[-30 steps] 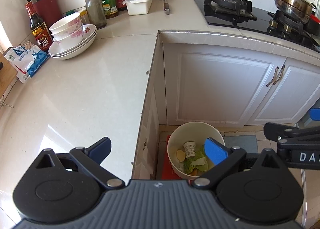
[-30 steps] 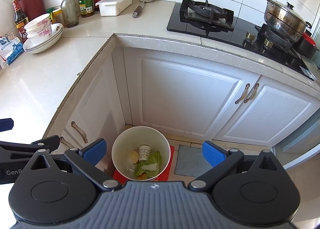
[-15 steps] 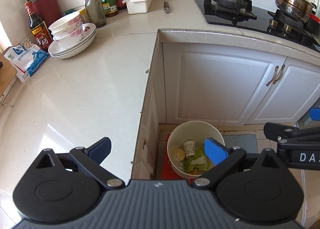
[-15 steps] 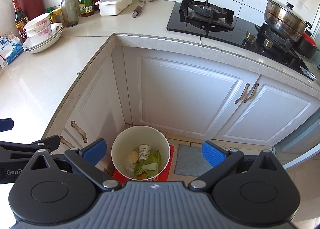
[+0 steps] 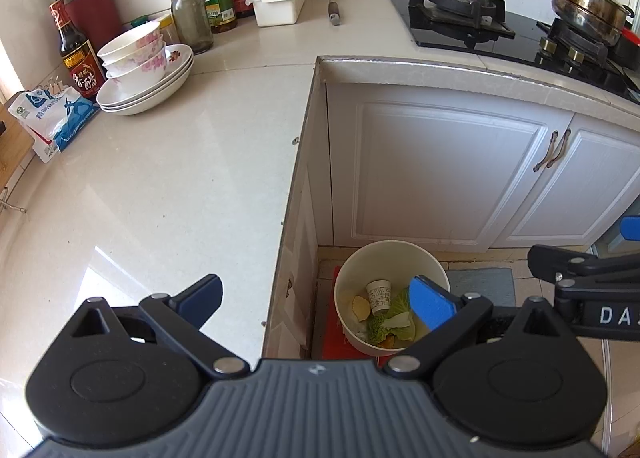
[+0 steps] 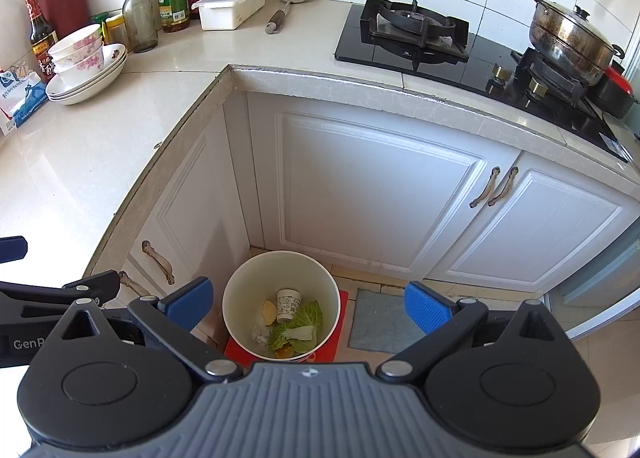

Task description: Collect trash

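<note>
Left hand-held gripper (image 5: 316,300) spread wide, holding nothing, above the edge of the table (image 5: 160,186). Right hand-held gripper (image 6: 307,308) also spread wide and empty, over the floor in the corner of the white cabinets (image 6: 380,194). Below both, a white trash bin (image 6: 240,290) on a red mat (image 6: 342,332), with a grey mat (image 6: 376,322) just beside. Inside the bin: a paper cup (image 6: 289,305), cabbage leaves (image 6: 306,318), a yellowish peel (image 6: 269,311), a small orange piece. On the far table, stacked bowls (image 5: 136,54), sauce bottles, a knife block, a white box, a gas stove with a steel pot (image 6: 568,42).
</note>
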{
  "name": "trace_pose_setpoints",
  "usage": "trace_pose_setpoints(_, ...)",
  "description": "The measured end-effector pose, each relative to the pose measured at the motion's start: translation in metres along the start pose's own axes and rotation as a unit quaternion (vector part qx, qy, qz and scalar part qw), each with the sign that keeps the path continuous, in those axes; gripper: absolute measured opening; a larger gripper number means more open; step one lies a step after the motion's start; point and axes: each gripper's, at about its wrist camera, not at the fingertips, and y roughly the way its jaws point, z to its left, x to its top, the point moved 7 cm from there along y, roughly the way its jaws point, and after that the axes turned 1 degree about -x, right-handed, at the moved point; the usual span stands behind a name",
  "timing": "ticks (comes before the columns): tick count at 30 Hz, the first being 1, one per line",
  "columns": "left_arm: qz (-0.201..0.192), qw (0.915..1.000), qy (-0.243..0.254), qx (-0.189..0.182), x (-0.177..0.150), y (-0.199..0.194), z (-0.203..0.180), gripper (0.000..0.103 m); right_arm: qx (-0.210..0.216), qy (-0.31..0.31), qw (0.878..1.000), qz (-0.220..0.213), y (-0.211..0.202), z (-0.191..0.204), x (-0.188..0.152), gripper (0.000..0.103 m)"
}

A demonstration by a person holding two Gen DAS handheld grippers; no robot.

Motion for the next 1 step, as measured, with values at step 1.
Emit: trace_pose_setpoints(1, 0.000, 1.0000, 0.000, 0.000, -0.0005, 0.0001, 0.0000, 0.099, 0.000, 0.000, 1.000, 0.000, 0.0000, 0.0000, 0.0000, 0.103)
